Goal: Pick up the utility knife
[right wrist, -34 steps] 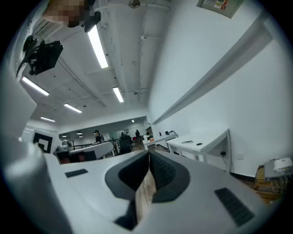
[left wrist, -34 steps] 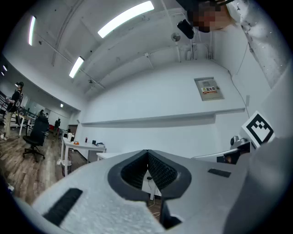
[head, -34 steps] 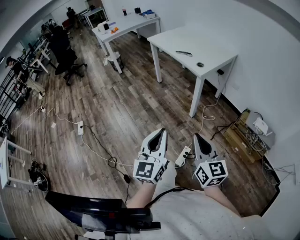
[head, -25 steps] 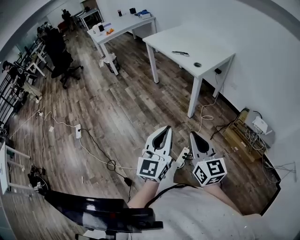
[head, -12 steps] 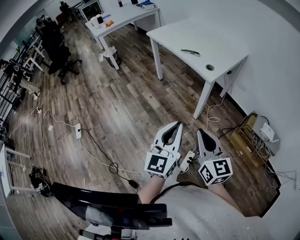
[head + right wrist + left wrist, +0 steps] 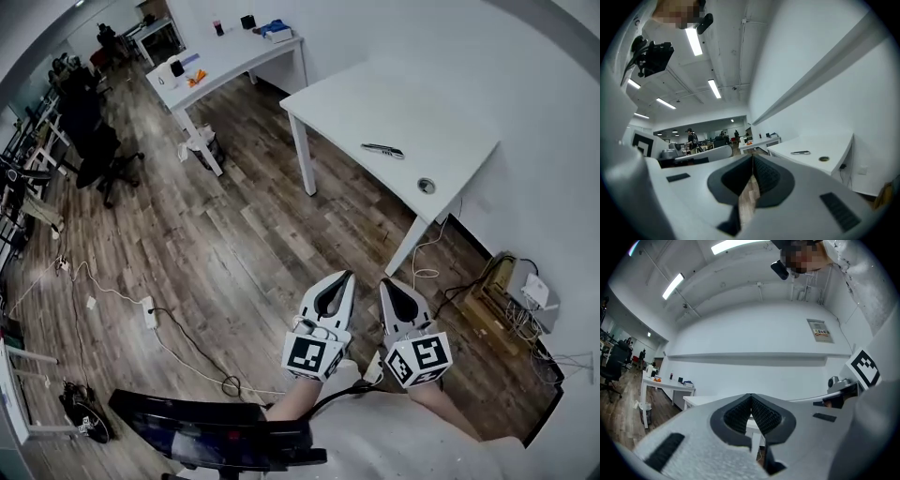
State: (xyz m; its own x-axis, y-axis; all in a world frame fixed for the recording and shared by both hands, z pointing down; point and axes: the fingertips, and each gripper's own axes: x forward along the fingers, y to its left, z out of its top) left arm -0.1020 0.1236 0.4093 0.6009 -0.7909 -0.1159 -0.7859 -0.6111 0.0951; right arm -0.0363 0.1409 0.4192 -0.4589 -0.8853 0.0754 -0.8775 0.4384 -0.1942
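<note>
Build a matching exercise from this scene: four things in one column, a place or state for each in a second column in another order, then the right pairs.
Things
1. utility knife
2. left gripper
3. power strip
4. orange item

Places or states
A. lying on the wooden floor, on a white cable
B. on the far table
C. lying on the near white table, beside the round cable hole
D. jaws shut, nothing between them

Pairs: 1-C, 2-D, 3-A, 4-B
</note>
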